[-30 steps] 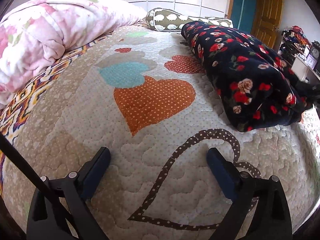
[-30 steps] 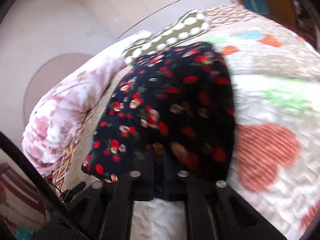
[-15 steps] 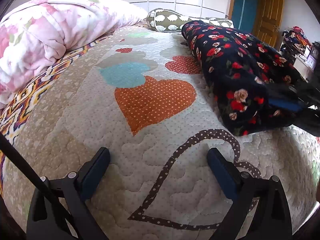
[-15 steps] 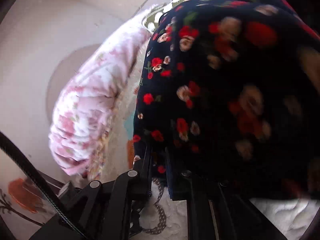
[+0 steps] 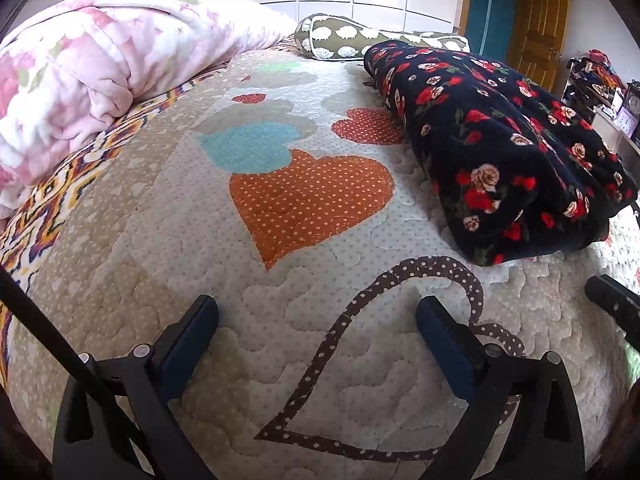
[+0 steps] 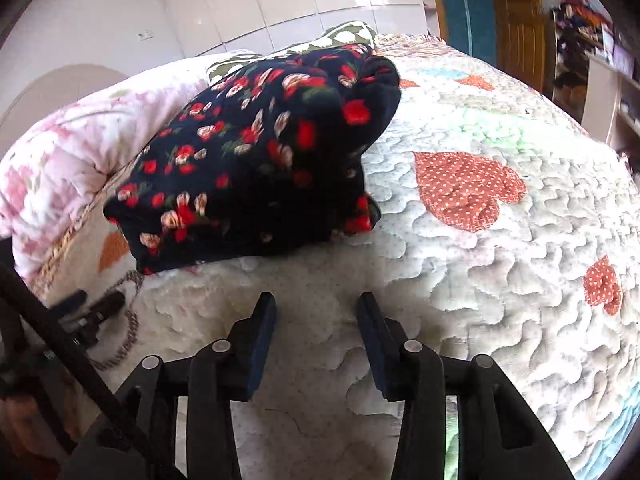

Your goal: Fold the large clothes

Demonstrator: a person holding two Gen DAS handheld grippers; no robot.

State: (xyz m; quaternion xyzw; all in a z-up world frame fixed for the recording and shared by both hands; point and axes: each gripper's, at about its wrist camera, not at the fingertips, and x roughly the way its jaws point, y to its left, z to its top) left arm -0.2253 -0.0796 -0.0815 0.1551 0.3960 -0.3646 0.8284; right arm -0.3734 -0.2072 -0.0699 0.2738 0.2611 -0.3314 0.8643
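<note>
Our left gripper (image 5: 318, 324) and right gripper (image 6: 317, 320) hang released; the robe (image 6: 260, 160) sits folded on the bed (image 6: 500, 280). Looks finished, maybe just tidying.

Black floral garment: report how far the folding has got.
Done: the black floral garment lies on the heart quilt as a thick folded bundle, its layered end showing. In hand: nothing; the left claw and right claw are both open and empty, short of the bundle. Left: perhaps tidying the bunched far end; no other garment awaiting folding is visible.
</note>
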